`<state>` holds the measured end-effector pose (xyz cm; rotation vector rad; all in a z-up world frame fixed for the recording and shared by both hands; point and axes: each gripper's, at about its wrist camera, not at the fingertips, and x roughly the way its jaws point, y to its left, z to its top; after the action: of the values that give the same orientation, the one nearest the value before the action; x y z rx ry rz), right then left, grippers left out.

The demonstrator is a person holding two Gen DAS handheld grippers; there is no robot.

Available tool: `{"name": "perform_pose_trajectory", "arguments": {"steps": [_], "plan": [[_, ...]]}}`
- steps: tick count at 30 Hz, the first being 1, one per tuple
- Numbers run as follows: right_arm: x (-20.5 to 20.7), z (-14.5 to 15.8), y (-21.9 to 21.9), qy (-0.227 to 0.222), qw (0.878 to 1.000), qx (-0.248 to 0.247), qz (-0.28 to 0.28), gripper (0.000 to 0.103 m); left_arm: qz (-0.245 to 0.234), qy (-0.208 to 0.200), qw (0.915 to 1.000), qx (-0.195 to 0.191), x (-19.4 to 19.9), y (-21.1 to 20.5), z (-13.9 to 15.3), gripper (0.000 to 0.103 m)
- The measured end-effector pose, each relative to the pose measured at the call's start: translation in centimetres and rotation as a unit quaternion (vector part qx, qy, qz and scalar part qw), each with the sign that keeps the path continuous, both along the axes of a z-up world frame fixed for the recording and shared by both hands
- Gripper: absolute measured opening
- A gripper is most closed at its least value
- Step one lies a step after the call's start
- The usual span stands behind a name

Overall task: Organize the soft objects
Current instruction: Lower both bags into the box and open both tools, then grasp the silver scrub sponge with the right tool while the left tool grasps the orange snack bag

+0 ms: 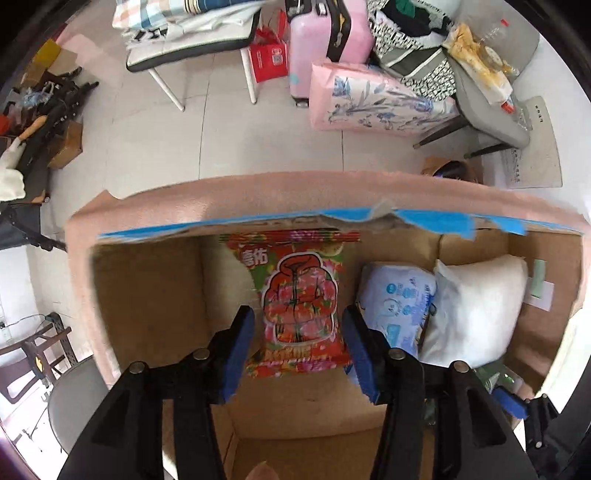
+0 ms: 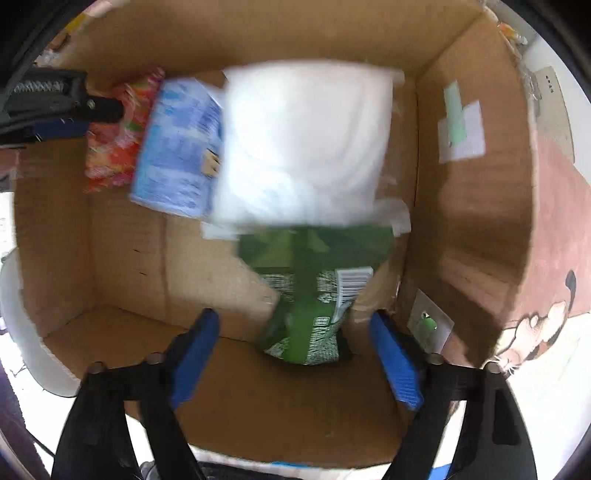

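Note:
An open cardboard box (image 1: 147, 295) holds soft packs. In the left wrist view a red and green snack bag (image 1: 301, 295) lies on the box floor between the spread fingers of my left gripper (image 1: 299, 325), which is open just above it. A blue-printed white pack (image 1: 400, 299) and a plain white pillow pack (image 1: 480, 306) lie to its right. In the right wrist view my right gripper (image 2: 295, 332) is open over a green bag (image 2: 314, 295) inside the box (image 2: 461, 221), below the white pack (image 2: 306, 147), blue pack (image 2: 177, 147) and red bag (image 2: 110, 147). The view is blurred.
Beyond the box stand a pink suitcase (image 1: 328, 40), a pink floral bedding pack (image 1: 373, 99), a red gift bag (image 1: 267, 55), a table with folded cloth (image 1: 192, 33) and a grey chair with clutter (image 1: 491, 92). The left gripper's body shows in the right wrist view (image 2: 55, 107).

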<state>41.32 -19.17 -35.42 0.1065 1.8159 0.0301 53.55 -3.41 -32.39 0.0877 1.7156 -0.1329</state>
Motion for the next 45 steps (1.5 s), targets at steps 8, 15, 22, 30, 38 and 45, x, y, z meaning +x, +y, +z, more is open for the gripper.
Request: {"name": "perform_pose_trajectory", "arguments": {"steps": [8,15,22,30,38,45], "plan": [[1.1,4.9,-0.5,-0.06,0.998,-0.011,-0.036,0.103,-0.012,-0.082,0.9966,-0.006,-3.3,-0.1,6.9,0.1],[-1.4,8.8,-0.2,-0.107,0.994,-0.022,-0.026,0.103,-0.002,-0.126,0.992,0.009,-7.9,0.7,9.6,0.1],[-4.1,12.2,0.2,-0.155,0.988,-0.02,-0.014,0.103,0.013,-0.158,0.9874,-0.001,-12.8,1.4,11.9,0.1],[-7.3,16.0,0.7,-0.192,0.981,0.003,-0.011,0.103,0.019,-0.208,0.978,0.001,-17.4,1.4,15.2,0.1],[-13.3,13.2,-1.6,-0.172,0.98,0.046,-0.085,0.103,0.019,-0.25,0.966,0.061,-24.4,2.9,14.2,0.1],[-18.2,1.3,-2.6,-0.055,0.942,0.175,-0.281,0.102,0.033,-0.161,0.9804,0.108,-27.2,5.4,5.6,0.1]]}}
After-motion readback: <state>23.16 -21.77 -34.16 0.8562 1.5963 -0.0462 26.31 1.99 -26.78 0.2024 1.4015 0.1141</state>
